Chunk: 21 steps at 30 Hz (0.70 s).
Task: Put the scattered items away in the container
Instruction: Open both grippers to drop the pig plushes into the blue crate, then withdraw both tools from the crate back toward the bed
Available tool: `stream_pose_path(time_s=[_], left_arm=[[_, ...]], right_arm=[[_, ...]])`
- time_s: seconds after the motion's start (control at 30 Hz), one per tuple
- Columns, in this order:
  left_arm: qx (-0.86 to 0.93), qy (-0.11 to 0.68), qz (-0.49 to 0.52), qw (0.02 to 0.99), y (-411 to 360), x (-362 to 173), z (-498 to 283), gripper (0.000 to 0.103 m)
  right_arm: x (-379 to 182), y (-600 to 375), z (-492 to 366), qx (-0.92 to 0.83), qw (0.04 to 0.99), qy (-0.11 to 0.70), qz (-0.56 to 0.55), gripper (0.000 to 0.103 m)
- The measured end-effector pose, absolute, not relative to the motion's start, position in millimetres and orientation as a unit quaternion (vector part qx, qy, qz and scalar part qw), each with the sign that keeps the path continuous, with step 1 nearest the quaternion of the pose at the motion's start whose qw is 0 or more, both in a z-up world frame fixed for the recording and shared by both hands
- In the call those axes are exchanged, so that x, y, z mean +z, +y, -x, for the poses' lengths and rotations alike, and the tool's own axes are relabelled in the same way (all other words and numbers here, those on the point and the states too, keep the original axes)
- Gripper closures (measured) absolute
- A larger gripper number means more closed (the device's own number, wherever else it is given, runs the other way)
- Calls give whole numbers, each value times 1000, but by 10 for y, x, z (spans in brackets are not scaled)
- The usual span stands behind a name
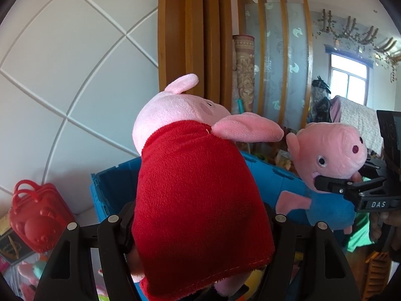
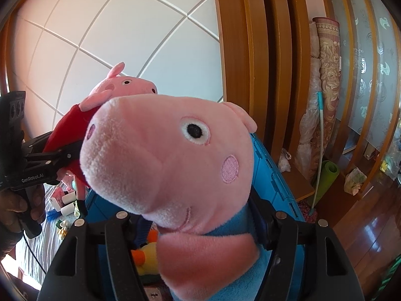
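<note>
The red-dressed pig plush [image 1: 195, 188] is clamped upright by the left gripper [image 1: 198, 228] over the blue crate [image 1: 110, 190]; the blue-dressed pig plush [image 2: 173, 165], snout leftward, is clamped by the right gripper [image 2: 198, 228].

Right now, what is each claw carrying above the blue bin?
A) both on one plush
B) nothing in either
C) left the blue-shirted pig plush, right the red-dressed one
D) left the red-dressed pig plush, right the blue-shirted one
D: the left claw has the red-dressed pig plush between its fingers, and the right claw has the blue-shirted pig plush, both above the blue bin.
</note>
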<state>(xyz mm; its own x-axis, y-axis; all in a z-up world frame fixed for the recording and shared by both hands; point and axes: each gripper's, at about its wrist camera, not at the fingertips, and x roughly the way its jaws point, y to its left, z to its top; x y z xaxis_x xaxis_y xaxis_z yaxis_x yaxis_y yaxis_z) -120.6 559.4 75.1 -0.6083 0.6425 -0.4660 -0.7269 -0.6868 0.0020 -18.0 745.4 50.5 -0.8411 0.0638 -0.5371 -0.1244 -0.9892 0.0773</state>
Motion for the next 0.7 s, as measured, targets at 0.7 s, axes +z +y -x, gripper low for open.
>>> stream_pose_path(time_s=[0.7], left_arm=[[900, 101, 209, 369, 5445, 848, 1031, 3]], right_arm=[[614, 7222, 162, 961, 24, 38, 273, 0]])
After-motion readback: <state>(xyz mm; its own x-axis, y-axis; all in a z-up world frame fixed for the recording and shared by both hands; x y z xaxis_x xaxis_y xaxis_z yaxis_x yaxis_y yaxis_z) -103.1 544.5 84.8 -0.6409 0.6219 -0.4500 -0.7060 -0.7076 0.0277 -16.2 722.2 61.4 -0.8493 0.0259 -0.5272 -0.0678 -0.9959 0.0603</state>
